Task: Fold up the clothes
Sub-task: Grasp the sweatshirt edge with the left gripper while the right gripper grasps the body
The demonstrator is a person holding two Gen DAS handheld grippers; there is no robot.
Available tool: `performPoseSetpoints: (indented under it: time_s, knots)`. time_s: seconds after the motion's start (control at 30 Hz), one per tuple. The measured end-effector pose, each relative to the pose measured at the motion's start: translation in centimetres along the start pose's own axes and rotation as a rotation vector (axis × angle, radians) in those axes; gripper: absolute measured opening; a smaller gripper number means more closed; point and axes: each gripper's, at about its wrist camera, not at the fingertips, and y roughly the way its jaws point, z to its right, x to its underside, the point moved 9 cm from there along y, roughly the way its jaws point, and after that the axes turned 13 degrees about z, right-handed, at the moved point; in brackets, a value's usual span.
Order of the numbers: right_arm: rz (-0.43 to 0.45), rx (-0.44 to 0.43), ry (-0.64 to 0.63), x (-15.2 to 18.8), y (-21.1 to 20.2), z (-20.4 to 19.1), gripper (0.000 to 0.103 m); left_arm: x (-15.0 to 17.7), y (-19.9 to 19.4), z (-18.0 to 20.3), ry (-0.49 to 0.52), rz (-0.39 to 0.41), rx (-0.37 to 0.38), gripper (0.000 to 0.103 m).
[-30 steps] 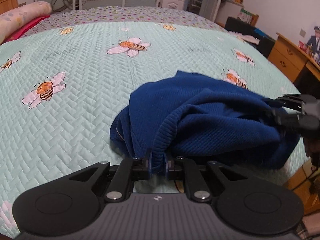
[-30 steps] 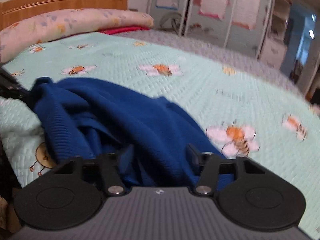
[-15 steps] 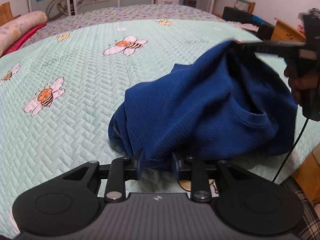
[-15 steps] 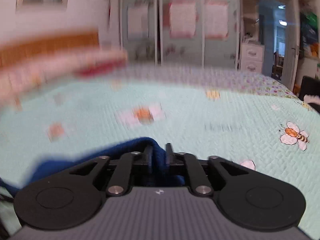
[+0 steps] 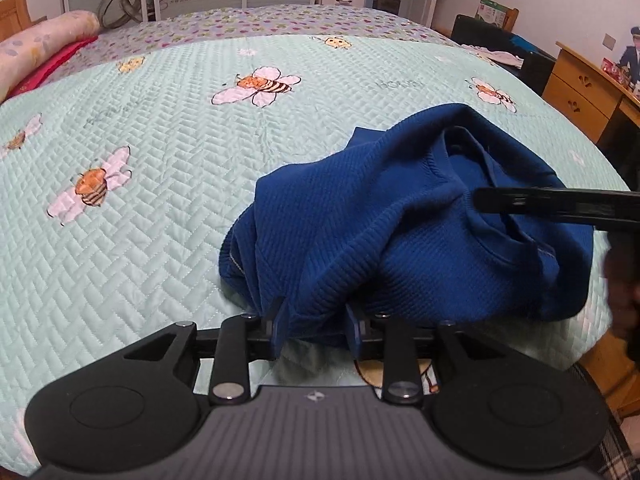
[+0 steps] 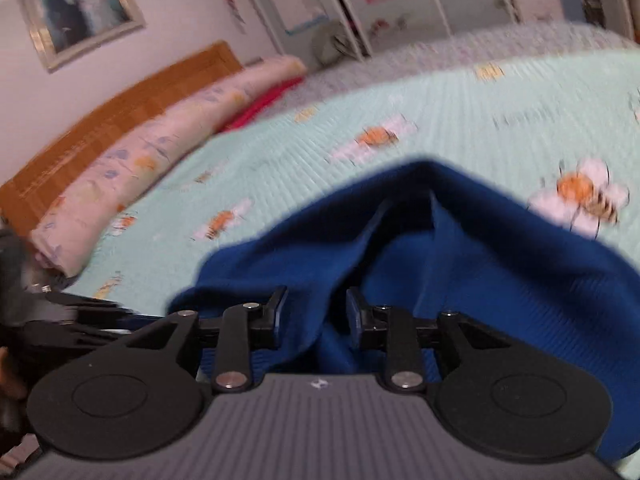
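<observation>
The blue sweater point(image 5: 400, 232) lies bunched on my bed's bee-print quilt point(image 5: 160, 184), near its edge. My left tool point(image 5: 316, 326) is opening, with loose cloth between its parted jaws. My right tool point(image 6: 314, 312) is opening too, over a fold it no longer pinches.

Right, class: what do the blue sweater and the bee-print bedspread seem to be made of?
Blue sweater: probably a soft ribbed knit, matte; fine parallel ribs and limp folds show. Bee-print bedspread: likely quilted woven fabric, slightly sheeny; stitched herringbone pattern puckers the pale green surface.
</observation>
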Motion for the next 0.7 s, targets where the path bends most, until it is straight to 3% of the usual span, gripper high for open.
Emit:
performPoseSetpoints:
  time_s: [0.13, 0.2, 0.37, 0.53, 0.7]
  knots:
    - [0.011, -0.105, 0.167, 1.0, -0.1, -0.4, 0.032, -0.1, -1.3, -0.3, 0.023, 0.010, -0.008, 0.041]
    - [0.004, -0.081, 0.155, 1.5, -0.2, -0.3, 0.031, -0.3, -1.9, -0.2, 0.033, 0.024, -0.012, 0.041]
    - [0.010, -0.109, 0.220, 2.1, -1.1, -0.2, 0.012, -2.2, -2.2, 2.3, 0.162, 0.103, 0.003, 0.048]
    - [0.062, -0.129, 0.252, 1.2, -1.8, -0.3, 0.005, -3.9, 0.8, 5.5, 0.278, 0.145, 0.045, 0.048]
    - [0.109, -0.170, 0.304, -0.1, -2.4, -0.5, 0.000, -4.2, 3.7, 8.0, 0.389, 0.128, 0.098, 0.048]
